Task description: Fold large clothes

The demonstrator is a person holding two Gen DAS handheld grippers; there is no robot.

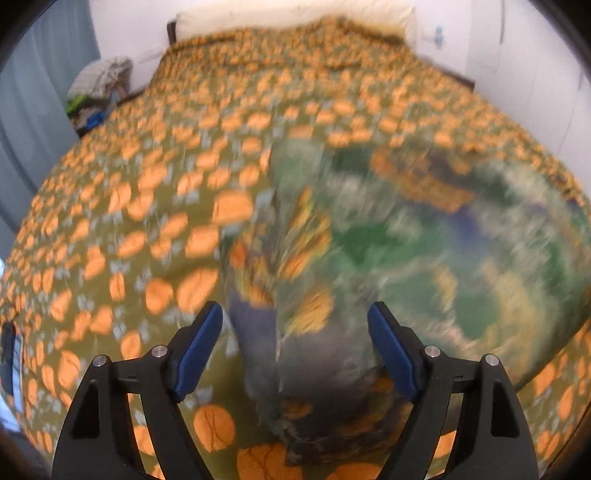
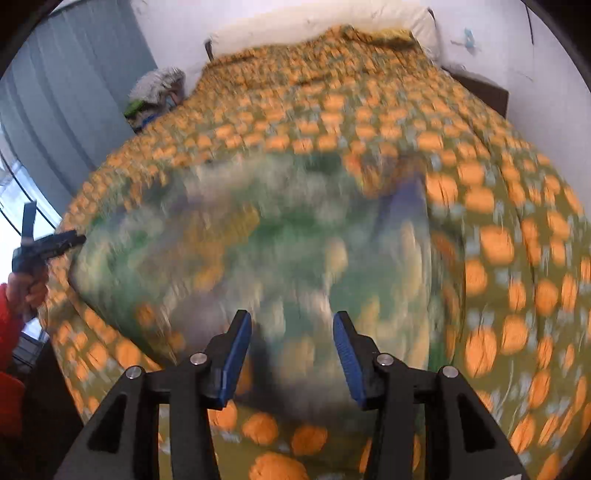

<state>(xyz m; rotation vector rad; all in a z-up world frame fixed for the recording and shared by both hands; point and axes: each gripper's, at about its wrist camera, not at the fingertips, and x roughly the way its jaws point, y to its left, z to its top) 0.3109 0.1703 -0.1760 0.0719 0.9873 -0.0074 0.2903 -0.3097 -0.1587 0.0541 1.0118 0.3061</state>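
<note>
Orange-spotted green bedding [image 1: 147, 206] covers the bed, with a white pillow [image 1: 295, 18] at its head. On it lies the blurred green, blue and yellow garment [image 1: 388, 236], in a heap. Left tool [image 1: 295, 314] and right tool [image 2: 291, 323] both stand spread above it, pinching nothing.

wide bed under an olive-green bedspread with orange round blotches [image 1: 155, 206], a long white pillow [image 1: 295, 18] lying across its head against a plain white wall [image 2: 177, 26], and a dark wooden bed frame edge [image 2: 484, 92] showing on the right side. grey-blue pleated curtain [image 2: 62, 103] hangs at left with bright daylight from a window [image 2: 11, 221] beside it. a blurred heap of whitish and green stuff [image 1: 99, 88] sits by the bed's far left corner.
</note>
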